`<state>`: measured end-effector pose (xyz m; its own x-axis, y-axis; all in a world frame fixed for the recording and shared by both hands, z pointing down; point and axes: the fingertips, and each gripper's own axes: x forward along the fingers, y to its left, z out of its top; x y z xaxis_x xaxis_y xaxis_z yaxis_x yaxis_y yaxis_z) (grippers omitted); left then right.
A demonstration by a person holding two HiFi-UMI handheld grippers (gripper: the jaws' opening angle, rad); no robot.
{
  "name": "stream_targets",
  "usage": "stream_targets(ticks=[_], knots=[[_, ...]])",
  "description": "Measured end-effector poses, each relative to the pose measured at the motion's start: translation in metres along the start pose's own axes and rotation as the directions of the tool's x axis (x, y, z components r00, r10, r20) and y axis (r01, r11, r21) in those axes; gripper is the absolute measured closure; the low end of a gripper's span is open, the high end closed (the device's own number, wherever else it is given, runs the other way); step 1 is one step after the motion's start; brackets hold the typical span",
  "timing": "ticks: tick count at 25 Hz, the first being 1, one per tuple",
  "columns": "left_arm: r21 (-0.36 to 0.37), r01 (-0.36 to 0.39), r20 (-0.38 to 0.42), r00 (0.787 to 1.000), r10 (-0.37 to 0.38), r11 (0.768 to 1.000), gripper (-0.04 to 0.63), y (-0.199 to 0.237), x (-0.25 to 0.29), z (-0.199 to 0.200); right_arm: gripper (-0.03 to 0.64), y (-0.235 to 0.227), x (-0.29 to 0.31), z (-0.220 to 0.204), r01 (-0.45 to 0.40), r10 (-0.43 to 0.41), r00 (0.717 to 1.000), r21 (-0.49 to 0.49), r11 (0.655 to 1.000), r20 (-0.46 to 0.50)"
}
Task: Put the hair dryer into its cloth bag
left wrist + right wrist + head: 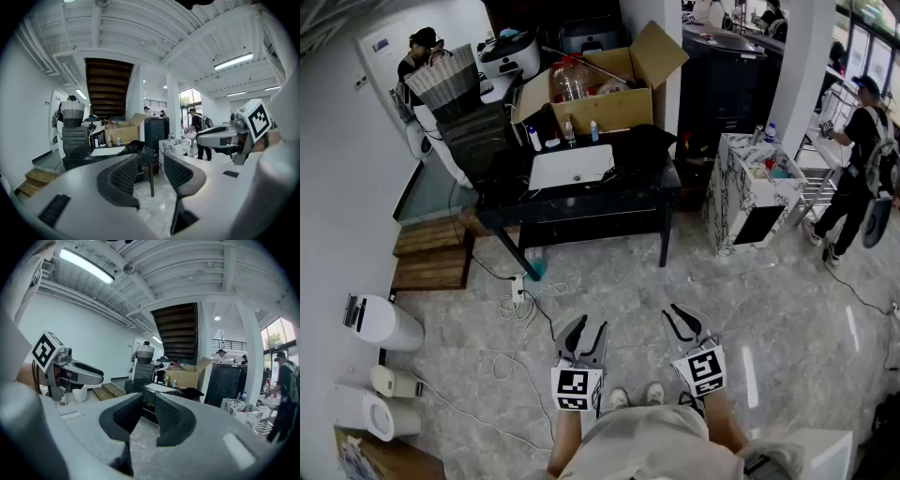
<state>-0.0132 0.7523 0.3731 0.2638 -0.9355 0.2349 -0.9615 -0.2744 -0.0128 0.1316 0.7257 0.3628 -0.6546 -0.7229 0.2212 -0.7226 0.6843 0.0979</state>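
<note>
Could not make out the hair dryer for certain; judged it or its cloth bag to be the dark bundle (639, 148) lying on the black tabletop (637, 185) beside a white sheet (572, 167), before a cardboard box (609, 103). Stood well apart from it across the marble floor (609, 281). Carried left gripper (592, 324) and right gripper (682, 319) low, with fingers released and grasping nothing, presumably ready for an approach.

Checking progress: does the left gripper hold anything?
No, the left gripper stands open, with only floor and a distant table between its jaws.
</note>
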Motion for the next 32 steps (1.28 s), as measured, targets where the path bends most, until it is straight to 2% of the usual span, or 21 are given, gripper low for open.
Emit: stream_targets(ticks=[10, 16, 24, 32], knots=[[0.020, 0.051, 0.057, 0.997, -0.052, 0.998, 0.433, 0.030, -0.015, 0.001, 0.555, 0.039, 0.024, 0.011, 0.054, -0.054, 0.998, 0.003, 0.999, 0.037], [0.027, 0.084, 0.064, 0.994, -0.086, 0.996, 0.439, 0.043, -0.014, -0.001, 0.555, 0.053, 0.032, 0.012, 0.083, -0.083, 0.996, 0.008, 0.997, 0.032], [0.024, 0.098, 0.067, 0.993, -0.099, 0.995, 0.446, 0.054, 0.008, 0.002, 0.555, 0.039, 0.051, 0.012, 0.110, -0.110, 0.994, -0.002, 0.994, 0.023], [0.014, 0.086, 0.042, 0.995, -0.087, 0.996, 0.449, 0.068, 0.045, 0.003, 0.555, 0.017, 0.088, 0.012, 0.090, -0.090, 0.996, -0.009, 0.996, 0.010]])
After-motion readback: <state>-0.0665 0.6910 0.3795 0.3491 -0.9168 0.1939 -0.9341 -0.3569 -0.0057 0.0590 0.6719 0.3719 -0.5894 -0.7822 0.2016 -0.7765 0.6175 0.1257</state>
